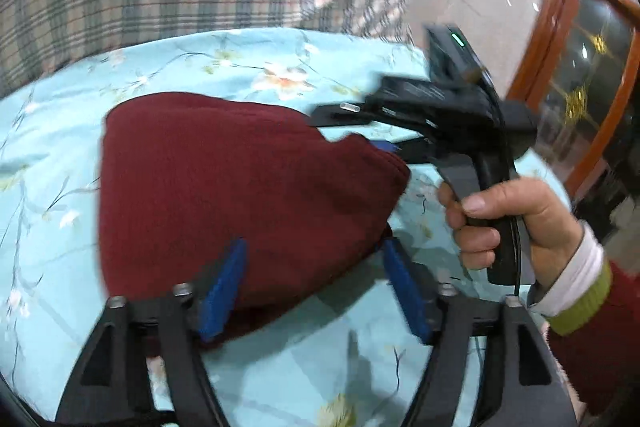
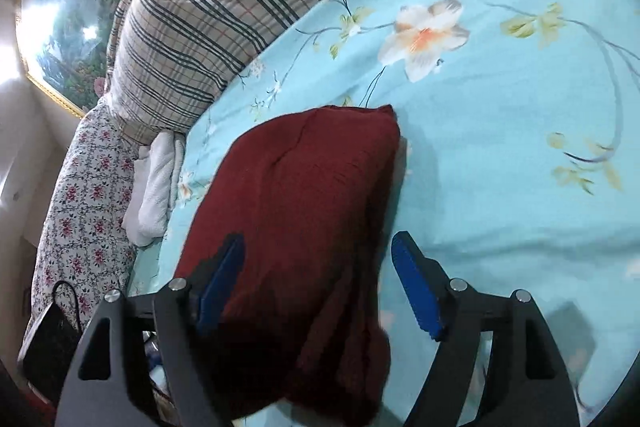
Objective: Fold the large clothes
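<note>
Motion blur smears right gripper (image 1: 384, 143) fingertips behind maroon garment (image 1: 240, 195); jaw gap unreadable. Garment's near end cut off at right wrist frame bottom. Black object (image 2: 48, 343) beside floral pillow (image 2: 84, 219) unidentifiable.

Light blue floral bedsheet (image 2: 500, 155) spread across the bed, plaid quilt (image 2: 208, 11) bunched along its far edge, folded white towel (image 2: 154, 187) beside a flowered pillow (image 2: 84, 211), framed landscape picture (image 2: 68, 7) on the wall, wood-framed glass door (image 1: 580, 75) off to one side.
</note>
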{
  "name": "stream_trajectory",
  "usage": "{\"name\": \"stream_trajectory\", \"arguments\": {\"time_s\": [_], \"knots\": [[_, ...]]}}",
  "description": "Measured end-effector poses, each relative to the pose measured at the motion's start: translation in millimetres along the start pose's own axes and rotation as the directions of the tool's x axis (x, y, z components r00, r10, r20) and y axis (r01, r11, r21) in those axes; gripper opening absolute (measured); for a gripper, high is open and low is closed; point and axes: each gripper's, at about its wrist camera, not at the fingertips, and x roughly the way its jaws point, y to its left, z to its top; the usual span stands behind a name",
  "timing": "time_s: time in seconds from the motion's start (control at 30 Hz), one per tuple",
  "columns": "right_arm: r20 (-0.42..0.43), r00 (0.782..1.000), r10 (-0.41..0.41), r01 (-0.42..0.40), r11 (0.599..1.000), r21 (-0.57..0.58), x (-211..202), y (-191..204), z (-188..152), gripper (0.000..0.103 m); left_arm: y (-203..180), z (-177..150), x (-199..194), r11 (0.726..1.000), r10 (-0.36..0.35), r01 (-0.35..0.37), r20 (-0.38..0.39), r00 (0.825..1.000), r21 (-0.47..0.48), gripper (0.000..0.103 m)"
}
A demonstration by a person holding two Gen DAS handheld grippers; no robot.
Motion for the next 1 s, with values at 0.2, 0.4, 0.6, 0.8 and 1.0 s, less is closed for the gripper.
{"name": "stream_trajectory", "arguments": {"time_s": [0.2, 0.4, 0.6, 0.8, 1.0], "knots": [[-0.026, 0.999, 0.019, -0.019, 1.000, 0.014, -3.8, 1.0, -10.2, 0.078, 67.5, 10.0, -30.9, 0.977, 0.018, -0.011, 0.029, 0.999, -0.211, 0.084], [-0.042, 0.999, 0.032, -0.031, 0.999, 0.037, 3.3, 1.7, -14.2, 0.080, 129.2, 15.0, -15.6, 0.914, -0.040, 0.038, 0.003, 0.999, -0.404, 0.084], [-0.087, 0.996, 0.028, -0.024, 0.999, 0.046, 25.4, -0.1, -5.4, 0.080, 151.2, 14.9, 26.4, 0.878, -0.136, 0.082, -0.080, 0.988, -0.472, 0.084], [-0.132, 0.991, 0.021, -0.016, 0.999, 0.039, 49.3, -1.9, 2.5, 0.080, 165.3, 16.4, 74.3, 0.867, -0.200, 0.103, -0.150, 0.968, -0.488, 0.102], [-0.187, 0.982, 0.006, -0.005, 1.000, 0.002, 67.6, -1.5, 12.2, 0.080, 159.7, 20.4, 95.8, 0.892, -0.199, 0.118, -0.143, 0.970, -0.437, 0.099]]}}
